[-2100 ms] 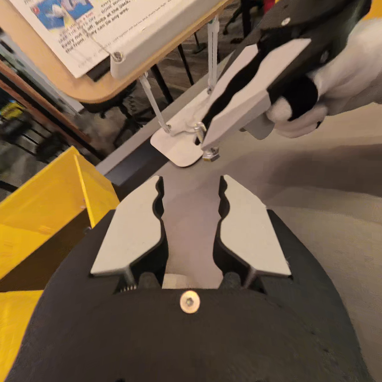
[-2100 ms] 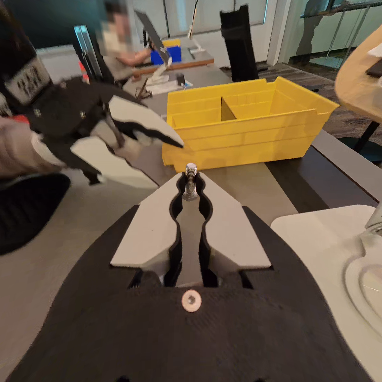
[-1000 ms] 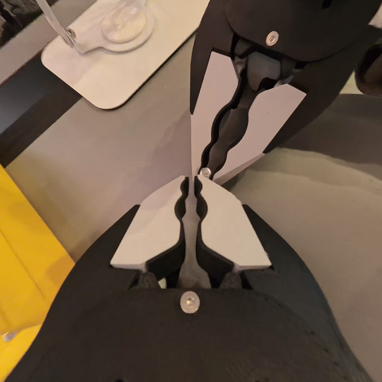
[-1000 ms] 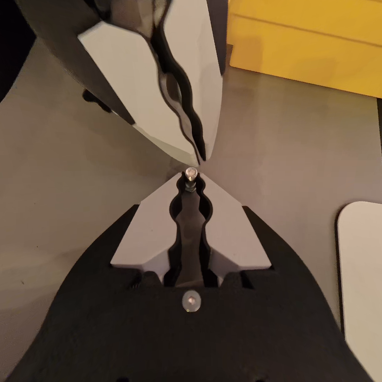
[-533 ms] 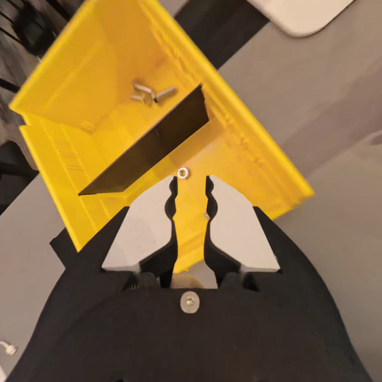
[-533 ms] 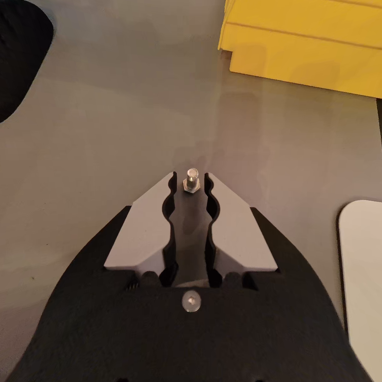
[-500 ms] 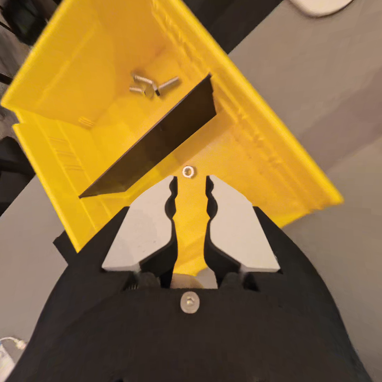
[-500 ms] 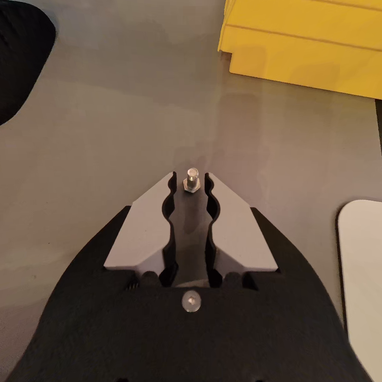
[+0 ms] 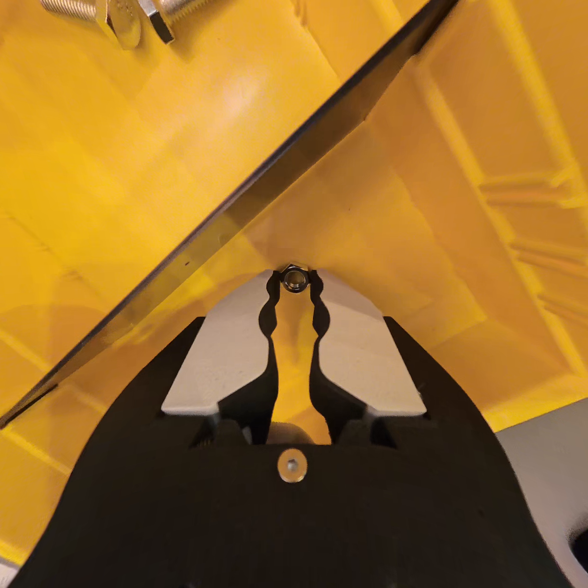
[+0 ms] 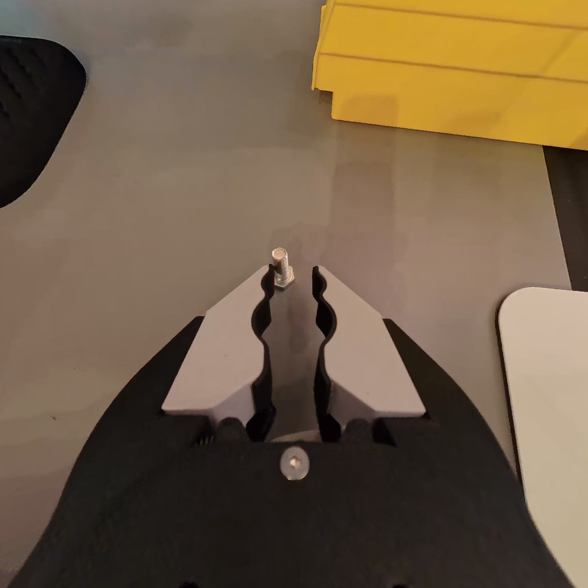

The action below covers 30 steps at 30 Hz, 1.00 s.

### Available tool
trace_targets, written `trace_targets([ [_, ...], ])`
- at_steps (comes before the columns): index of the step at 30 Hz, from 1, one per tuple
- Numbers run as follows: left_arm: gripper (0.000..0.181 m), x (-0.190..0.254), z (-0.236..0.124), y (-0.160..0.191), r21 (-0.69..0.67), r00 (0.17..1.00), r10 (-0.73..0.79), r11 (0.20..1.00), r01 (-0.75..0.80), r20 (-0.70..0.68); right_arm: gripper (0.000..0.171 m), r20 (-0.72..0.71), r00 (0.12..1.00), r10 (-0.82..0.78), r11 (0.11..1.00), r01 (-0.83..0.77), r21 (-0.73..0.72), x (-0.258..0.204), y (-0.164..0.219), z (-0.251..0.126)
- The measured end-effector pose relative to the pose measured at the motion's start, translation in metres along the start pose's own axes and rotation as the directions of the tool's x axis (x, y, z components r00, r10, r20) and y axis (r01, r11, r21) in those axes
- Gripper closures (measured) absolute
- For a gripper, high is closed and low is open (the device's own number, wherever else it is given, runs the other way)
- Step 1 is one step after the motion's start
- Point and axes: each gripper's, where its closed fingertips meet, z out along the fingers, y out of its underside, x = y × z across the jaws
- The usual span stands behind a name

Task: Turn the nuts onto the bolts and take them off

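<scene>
Left gripper [image 9: 294, 276] sat inside the bin [image 9: 477, 159], fingertips flanking a nut [image 9: 295, 279] lying flat, hole facing the camera; contact likely, but whether it was clamped couldn't be told. Right gripper [image 10: 292, 273] was released, jaws apart, over the table [image 10: 159, 222]. The bolt [image 10: 281, 270] stood head-down, shank up, just beside its left fingertip [image 10: 265, 275], off-center.

Beyond the left gripper [image 9: 294, 277], two bolts [image 9: 124, 19] in the yellow bin [image 9: 477, 222] are cut off by the top edge, only heads and part of the threads showing. Whether the fingertips [image 9: 315, 275] actually press the nut [image 9: 294, 279] cannot be told. Right of the right gripper [image 10: 292, 270], the white board [image 10: 547, 381] runs out of frame, and a black object [image 10: 28, 111] is cropped far left.
</scene>
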Motion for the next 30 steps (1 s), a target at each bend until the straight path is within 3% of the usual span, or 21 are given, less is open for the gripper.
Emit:
trace_targets([
  [5,0.163,-0.006,-0.003,0.003,0.033,0.998,-0.014,0.999,0.012,0.054,0.149,-0.017,1.0,0.001,1.0,0.0,0.013,0.003,-0.003,-0.004],
  [10,0.163,-0.004,-0.034,-0.003,0.182,0.995,-0.066,0.982,0.052,0.07,0.144,-0.039,0.999,-0.007,0.999,0.008,0.046,0.006,-0.013,-0.013],
  [17,0.163,0.02,-0.098,-0.025,0.48,0.986,-0.141,0.862,0.164,-0.084,0.126,-0.114,0.992,-0.046,0.997,0.052,0.057,0.012,-0.029,-0.03],
  [20,0.163,0.038,-0.132,-0.04,0.626,0.979,-0.132,0.753,0.202,-0.157,0.123,-0.192,0.976,-0.102,0.992,0.115,0.059,0.016,-0.045,-0.041],
  [24,0.163,0.083,-0.174,-0.067,0.777,0.952,-0.051,0.566,0.277,-0.303,0.123,-0.354,0.917,-0.186,0.949,0.26,0.176,0.019,-0.098,-0.061],
  [30,0.163,0.144,-0.219,-0.103,0.825,0.838,0.079,0.246,0.509,-0.54,0.125,-0.728,0.678,-0.107,0.854,0.438,0.282,0.042,-0.16,-0.091],
])
